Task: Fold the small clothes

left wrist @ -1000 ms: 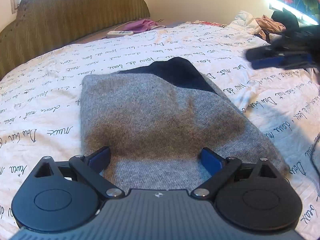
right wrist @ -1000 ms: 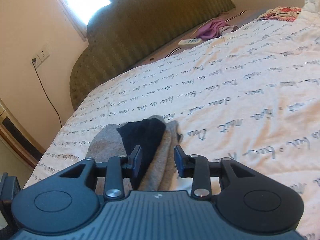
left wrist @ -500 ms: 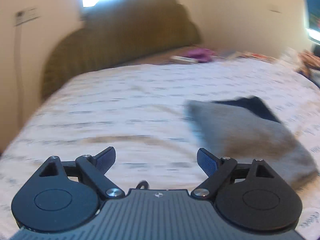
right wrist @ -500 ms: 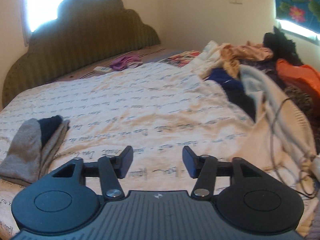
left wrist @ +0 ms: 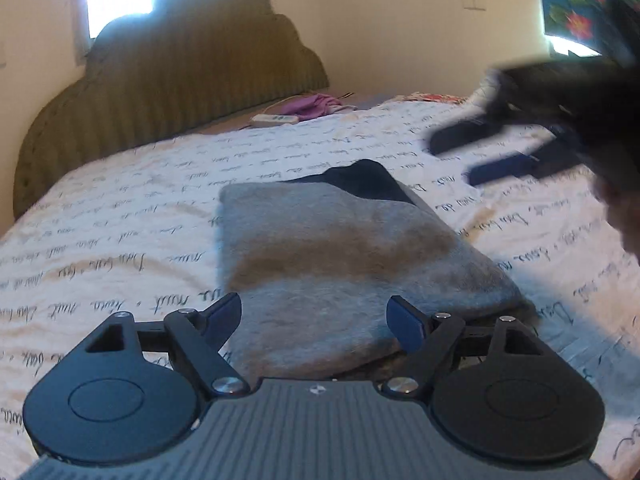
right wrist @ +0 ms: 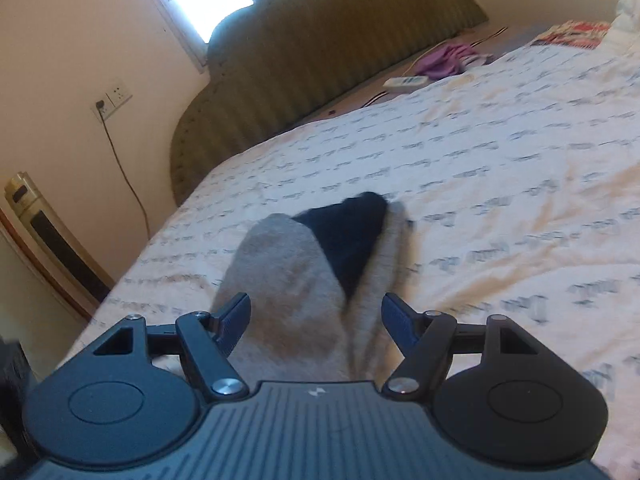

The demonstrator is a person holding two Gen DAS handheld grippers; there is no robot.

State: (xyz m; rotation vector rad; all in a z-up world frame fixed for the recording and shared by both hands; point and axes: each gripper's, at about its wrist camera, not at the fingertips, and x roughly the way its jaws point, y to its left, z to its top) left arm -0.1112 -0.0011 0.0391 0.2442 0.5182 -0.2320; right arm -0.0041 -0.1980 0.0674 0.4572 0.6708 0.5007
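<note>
My left gripper [left wrist: 314,322] hangs at the near end of the grey sock [left wrist: 340,256], which lies flat on the bedspread [left wrist: 120,240] printed with script. Its jaws have just been closing a little, yet they are spread wide, and the grey hem sits between my fingers [left wrist: 406,324] without either pad pressing it. The sock's long axis runs straight away from me toward the padded headboard [left wrist: 168,80], ending in the dark toe [left wrist: 360,178].

My right gripper [right wrist: 316,316] comes at the same sock from its other side, fingers apart and gripping nothing; the grey cloth [right wrist: 288,276] fills the gap below them. I judge the left to be squarer to the hem and so better placed for the next pinch.

Seen from the left, the right gripper [left wrist: 492,152] is a dark smear above the sock's far right side, and I cannot tell how high it hovers. Whether this is one sock or a stacked pair is unclear, though two grey layers seem to part beside the toe.
</note>
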